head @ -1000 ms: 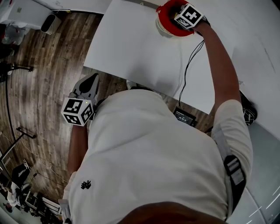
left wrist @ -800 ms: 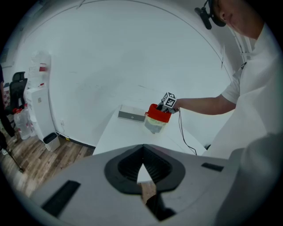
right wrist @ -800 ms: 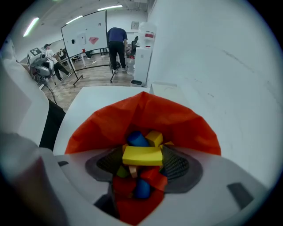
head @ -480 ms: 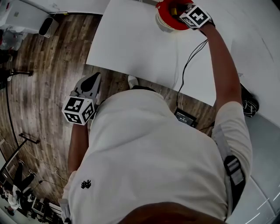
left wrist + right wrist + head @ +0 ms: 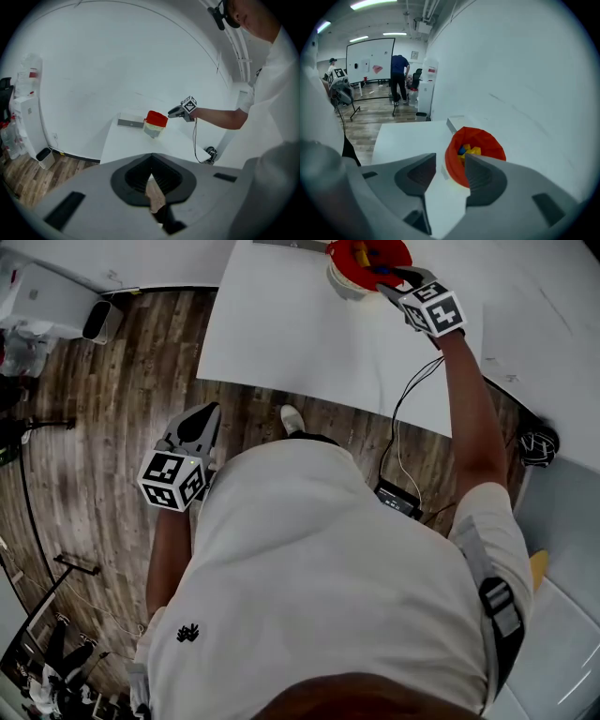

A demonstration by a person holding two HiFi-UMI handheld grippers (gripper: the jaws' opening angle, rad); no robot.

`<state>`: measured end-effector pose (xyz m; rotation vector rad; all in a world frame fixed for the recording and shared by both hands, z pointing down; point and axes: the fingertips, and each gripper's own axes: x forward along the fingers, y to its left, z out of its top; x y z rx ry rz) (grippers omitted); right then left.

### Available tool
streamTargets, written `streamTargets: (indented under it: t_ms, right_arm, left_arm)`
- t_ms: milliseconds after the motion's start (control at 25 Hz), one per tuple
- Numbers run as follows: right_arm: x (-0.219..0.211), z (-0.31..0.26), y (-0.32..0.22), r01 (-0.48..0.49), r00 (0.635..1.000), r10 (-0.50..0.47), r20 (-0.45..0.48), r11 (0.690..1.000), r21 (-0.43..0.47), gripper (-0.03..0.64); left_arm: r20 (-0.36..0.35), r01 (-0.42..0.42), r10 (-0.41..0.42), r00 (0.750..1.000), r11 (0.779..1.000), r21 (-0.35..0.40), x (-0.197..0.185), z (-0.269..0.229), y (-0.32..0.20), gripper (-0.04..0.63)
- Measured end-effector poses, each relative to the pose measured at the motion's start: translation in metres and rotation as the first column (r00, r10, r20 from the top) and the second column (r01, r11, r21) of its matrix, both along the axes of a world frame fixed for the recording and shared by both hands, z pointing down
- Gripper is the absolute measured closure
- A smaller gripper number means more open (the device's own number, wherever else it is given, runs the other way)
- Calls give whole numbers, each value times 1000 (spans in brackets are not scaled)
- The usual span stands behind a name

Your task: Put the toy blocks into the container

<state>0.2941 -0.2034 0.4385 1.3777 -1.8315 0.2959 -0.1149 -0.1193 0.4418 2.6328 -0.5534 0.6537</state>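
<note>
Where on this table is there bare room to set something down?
Nearly the whole white table is bare, from its near edge up to the red container. It is crowded only at the far corner: the container, a flat grey box beside it, and the right hand-held gripper, its jaws closing on nothing.

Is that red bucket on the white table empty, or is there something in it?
Not empty: the red round container holds yellow and blue toy blocks, seen through its open top.
</note>
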Motion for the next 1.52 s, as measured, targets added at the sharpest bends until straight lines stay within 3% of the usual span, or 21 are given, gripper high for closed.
streamTargets:
  t_ms: [320,440,600,720,880,1000,1520]
  right_arm:
    - [-82,-1,115,-167,974,141,178,976,141,593]
    - [-129,17,163,-219,944,177,279,968,126,607]
    - [-193,39,210,-287,876,217,430,952,103,611]
    - [-243,48,234,-274,846,196,496,958,88,611]
    - [-303,49,267,-190,848,127,515,979,70,611]
    - [-324,40,282,-179,846,103,522,979,96,611]
    - [-343,13,301,-129,876,31,480,977,172,611]
  left_arm:
    - [-24,-96,97,995,995,40,-20,-9,18,589]
    - [-32,-126,128,991,991,41,-27,-9,33,589]
    - [-42,-157,159,986,987,43,-34,-6,48,589]
    - [-58,-173,175,983,984,41,-40,-8,59,589]
    - [-71,-212,213,974,977,27,-46,-12,86,589]
    - [-81,-235,237,968,972,28,-47,-16,101,589]
    - [-112,-282,288,951,957,70,-52,-33,134,589]
